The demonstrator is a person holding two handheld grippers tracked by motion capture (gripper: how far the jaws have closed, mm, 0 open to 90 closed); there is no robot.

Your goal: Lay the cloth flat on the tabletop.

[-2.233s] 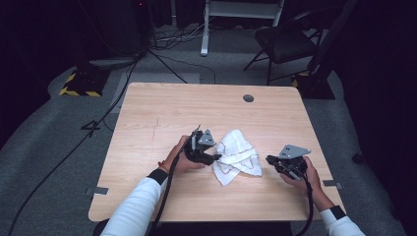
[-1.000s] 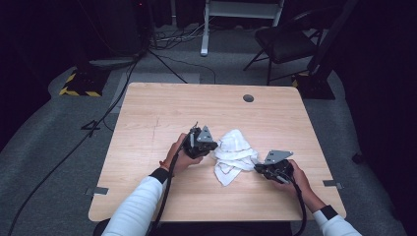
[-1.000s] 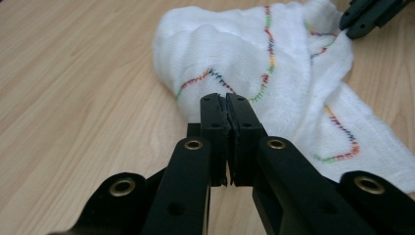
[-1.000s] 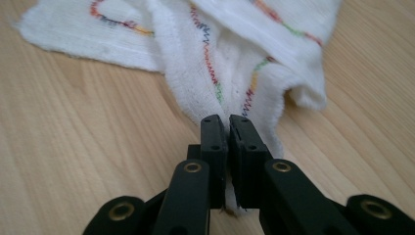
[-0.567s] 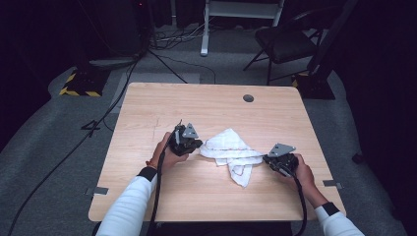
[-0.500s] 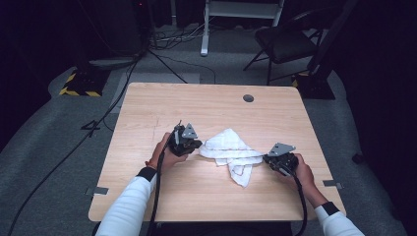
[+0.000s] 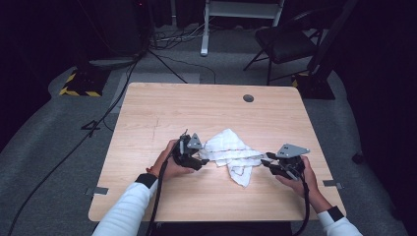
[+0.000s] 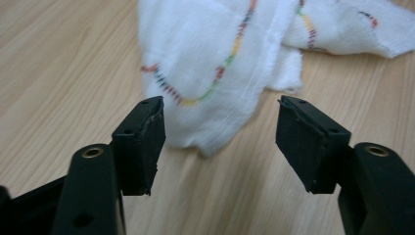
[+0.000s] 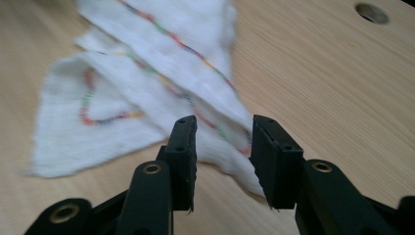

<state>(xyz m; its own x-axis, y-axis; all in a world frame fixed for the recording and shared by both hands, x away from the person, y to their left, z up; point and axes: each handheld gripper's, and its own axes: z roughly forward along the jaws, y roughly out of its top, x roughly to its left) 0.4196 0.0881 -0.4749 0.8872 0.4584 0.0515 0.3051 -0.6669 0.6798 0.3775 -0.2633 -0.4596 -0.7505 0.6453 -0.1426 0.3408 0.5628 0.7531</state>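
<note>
White cloth (image 7: 231, 153) lies crumpled on surface (image 7: 162, 108); left tool (image 7: 196, 158) and right tool (image 7: 266, 161), jaws just opening, grip nothing.

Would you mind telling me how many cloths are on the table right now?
1. A single white cloth with multicoloured stitching lies crumpled near the middle of the table, between the left gripper and the right gripper.
</note>
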